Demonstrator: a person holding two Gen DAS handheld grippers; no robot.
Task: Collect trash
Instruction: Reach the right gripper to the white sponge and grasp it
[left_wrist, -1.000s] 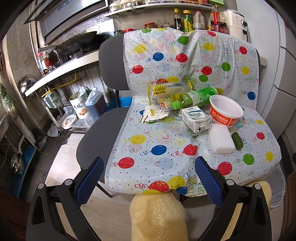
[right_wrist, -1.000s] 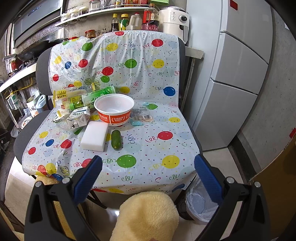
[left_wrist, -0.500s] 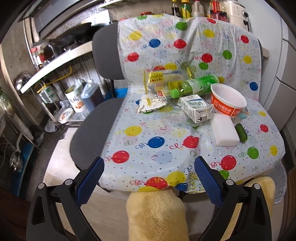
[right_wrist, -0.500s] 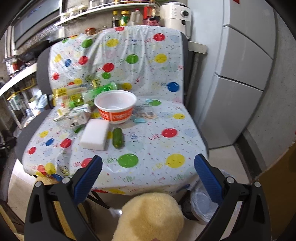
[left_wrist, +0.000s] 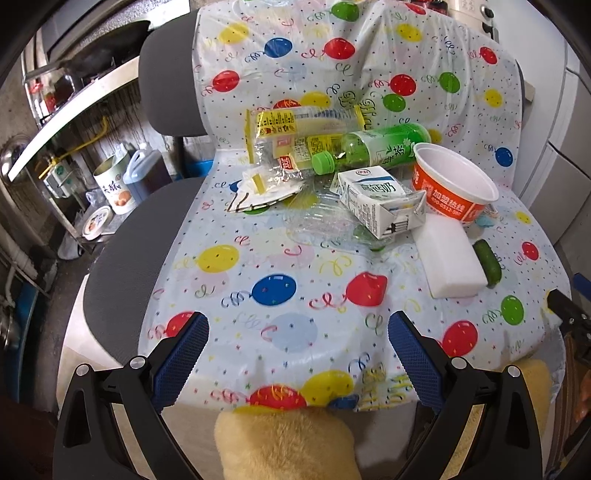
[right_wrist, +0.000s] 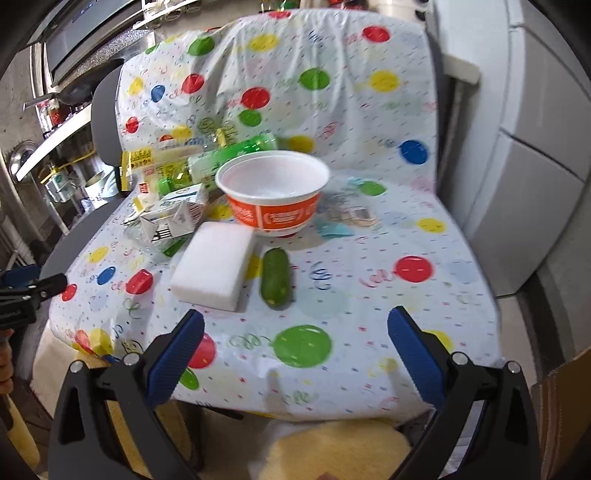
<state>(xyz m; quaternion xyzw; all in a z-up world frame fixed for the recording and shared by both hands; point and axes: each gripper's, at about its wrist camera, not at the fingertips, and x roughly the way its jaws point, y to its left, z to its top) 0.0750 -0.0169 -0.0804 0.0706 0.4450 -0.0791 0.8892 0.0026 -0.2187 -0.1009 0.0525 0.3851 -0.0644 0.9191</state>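
While both tongs (left_wrist: 297, 334) (right_wrist: 295, 330) gape wide, only left view shows wrappers (left_wrist: 266, 184) clearly.

Both the left tool (left_wrist: 297, 338) and the right tool (right_wrist: 295, 332) have moved closer to the balloon-print cover (left_wrist: 295, 295).

Got a white cover (left_wrist: 295, 258) dotted with red, blue, yellow, green balloons, an orange-and-white bowl (right_wrist: 273, 199), green bottle (left_wrist: 373, 149), dark green cucumber (right_wrist: 275, 277), plain white sponge (right_wrist: 214, 264).

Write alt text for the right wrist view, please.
An open right gripper hovers before a balloon-print cover holding an orange paper bowl, white sponge, cucumber piece, milk carton and green bottle.
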